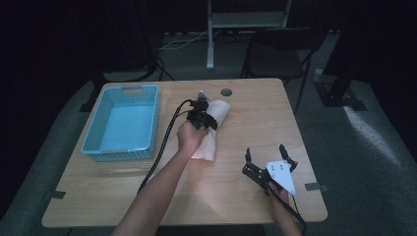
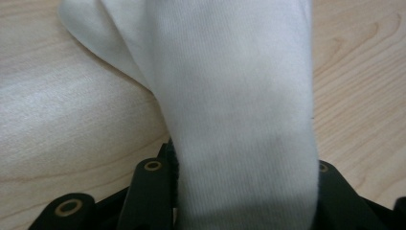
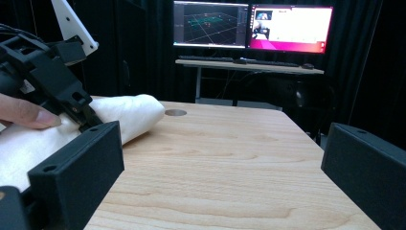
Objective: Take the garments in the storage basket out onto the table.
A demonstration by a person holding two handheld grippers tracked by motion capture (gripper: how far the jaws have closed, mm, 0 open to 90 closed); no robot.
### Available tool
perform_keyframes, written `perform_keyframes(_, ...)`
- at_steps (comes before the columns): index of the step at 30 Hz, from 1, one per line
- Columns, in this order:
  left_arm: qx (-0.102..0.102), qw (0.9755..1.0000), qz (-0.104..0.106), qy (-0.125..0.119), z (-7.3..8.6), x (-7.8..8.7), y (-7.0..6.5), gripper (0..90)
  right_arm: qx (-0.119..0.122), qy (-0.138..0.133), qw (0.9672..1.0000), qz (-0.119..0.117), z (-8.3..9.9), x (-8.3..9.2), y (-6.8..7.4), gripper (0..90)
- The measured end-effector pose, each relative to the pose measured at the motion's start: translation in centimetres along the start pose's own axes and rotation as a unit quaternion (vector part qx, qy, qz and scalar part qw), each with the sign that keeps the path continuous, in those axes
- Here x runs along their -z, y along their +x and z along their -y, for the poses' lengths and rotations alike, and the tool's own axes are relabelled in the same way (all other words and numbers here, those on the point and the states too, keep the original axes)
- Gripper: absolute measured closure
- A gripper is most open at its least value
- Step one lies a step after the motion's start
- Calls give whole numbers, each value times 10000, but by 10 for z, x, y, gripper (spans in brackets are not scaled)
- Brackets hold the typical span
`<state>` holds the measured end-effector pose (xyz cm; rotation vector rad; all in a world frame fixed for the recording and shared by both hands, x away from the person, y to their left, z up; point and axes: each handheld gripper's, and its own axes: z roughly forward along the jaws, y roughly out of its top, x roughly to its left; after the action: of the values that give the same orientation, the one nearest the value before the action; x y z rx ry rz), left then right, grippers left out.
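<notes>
**How the three cameras were placed**

The high view looked forward and down from above the near edge of the wooden table (image 1: 246,113), taking in the blue basket (image 1: 123,123) at the left and the floor beyond. The left gripper view sat very close over a white cloth (image 2: 239,120), facing down at the tabletop. The right gripper view rode low, near the table's surface, facing its far edge and two monitors (image 3: 253,26). All three views shared the cloth and the tabletop.
</notes>
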<state>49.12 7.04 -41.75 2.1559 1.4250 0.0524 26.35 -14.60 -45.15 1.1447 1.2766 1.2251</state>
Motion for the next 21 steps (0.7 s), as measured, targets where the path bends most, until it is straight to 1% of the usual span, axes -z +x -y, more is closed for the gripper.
perform_keyframes(1, -11, 10000, -49, -45, 1, 0, -1, 612, -1, 1, 10000, -3, 0, 0, 0, 1)
perform_keyframes(5, -286, 9990, -324, -138, 3, -1, -7, 573, 0, 0, 10000, 1, 0, 0, 0, 1)
perform_keyframes(6, -323, 9986, -379, -166, 4, -2, -9, 571, -1, 0, 10000, 2, 0, 0, 0, 1)
perform_keyframes(10, -438, 9976, -491, -218, 6, -2, -12, 556, -4, -2, 10000, 7, 0, 0, 0, 1)
perform_keyframes(12, -508, 9969, -512, -307, 8, -2, -12, 532, -2, -8, 10000, 8, 0, 0, 0, 1)
perform_keyframes(14, -451, 9967, -494, -465, 12, -3, -11, 488, -3, -9, 10000, 6, 0, 0, 0, 1)
perform_keyframes(16, -423, 9961, -573, -517, 13, -3, -11, 444, -5, -9, 10000, 5, 0, 0, 0, 1)
perform_keyframes(18, -480, 9947, -724, -543, 14, -4, -13, 395, -1, -11, 10000, 3, 0, 0, 0, 1)
perform_keyframes(21, -551, 9934, -823, -571, 15, -6, -16, 379, 6, -19, 10000, 4, 0, 0, 0, 1)
